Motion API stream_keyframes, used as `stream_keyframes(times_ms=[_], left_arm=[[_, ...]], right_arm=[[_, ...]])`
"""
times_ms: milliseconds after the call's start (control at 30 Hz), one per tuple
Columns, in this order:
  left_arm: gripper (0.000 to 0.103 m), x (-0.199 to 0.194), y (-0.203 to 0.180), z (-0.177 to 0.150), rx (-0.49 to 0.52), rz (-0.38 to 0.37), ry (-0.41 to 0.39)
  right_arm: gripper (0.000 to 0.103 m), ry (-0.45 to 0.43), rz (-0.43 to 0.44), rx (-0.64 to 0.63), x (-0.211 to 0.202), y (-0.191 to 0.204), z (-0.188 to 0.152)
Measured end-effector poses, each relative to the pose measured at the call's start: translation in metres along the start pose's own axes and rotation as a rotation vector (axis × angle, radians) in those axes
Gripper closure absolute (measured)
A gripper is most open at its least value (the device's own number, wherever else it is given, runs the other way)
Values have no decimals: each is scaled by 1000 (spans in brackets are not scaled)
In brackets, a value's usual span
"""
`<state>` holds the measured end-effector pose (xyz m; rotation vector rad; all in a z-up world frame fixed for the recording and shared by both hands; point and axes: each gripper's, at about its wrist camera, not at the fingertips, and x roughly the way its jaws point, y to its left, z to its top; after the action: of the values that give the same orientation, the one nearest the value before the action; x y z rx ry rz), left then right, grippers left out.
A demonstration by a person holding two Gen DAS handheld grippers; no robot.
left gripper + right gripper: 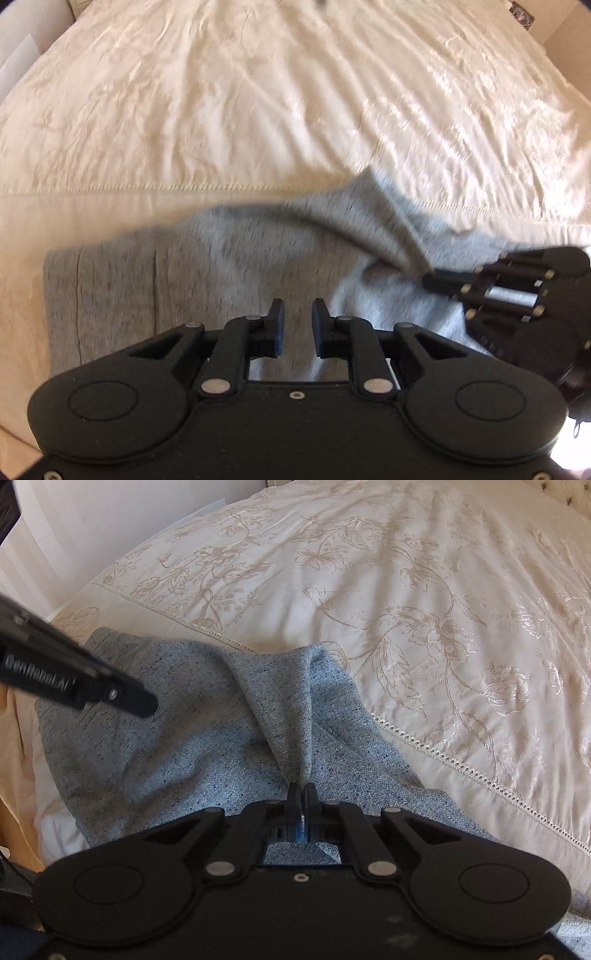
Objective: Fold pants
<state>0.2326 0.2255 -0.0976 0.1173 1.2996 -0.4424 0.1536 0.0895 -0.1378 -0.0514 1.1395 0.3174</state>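
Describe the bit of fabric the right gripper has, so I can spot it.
On the cream floral bedspread lie grey pants. A raised ridge of cloth runs to the shut right gripper; it alone stands up, the rest lying flatter.

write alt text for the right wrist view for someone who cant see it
The right gripper is shut on a raised ridge of the grey pants, which lie rumpled on a cream floral bedspread. The left gripper reaches in from the left edge above the fabric.
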Motion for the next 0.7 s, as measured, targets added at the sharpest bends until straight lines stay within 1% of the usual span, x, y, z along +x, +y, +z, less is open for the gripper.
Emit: stream_keyframes(times_ms=[100,200,233,267,367,467,567,600,633,667,700], left_arm=[[78,2,-17,35,55,-21,-38],[78,14,-33,68,106,-57,-30],[71,20,-38,76,123,-73,-20],[67,24,-44,86,144,-84,-7],[67,45,-60,100,212,-89,56],[67,69,-76,101,325,-46,146],[67,90,-83,96,391,3,213],[70,93,-85,93,411,14,222],[88,96,-86,91,426,26,225],[95,98,-87,89,435,56,224],[95,95,-85,89,419,82,185]], right_arm=[[100,3,4,1,-1,0,-1],[99,2,5,6,-2,1,-2],[99,0,4,10,-1,1,-3],[99,-1,5,16,-1,1,-4],[99,-6,7,38,-1,0,-5],[99,-11,9,53,-2,-1,-6],[99,-17,13,64,-2,-4,-7],[99,-19,13,68,-3,-4,-8],[99,-20,13,74,-4,-4,-8],[99,-23,12,78,-5,-5,-8],[99,-30,7,81,-5,-6,-7]])
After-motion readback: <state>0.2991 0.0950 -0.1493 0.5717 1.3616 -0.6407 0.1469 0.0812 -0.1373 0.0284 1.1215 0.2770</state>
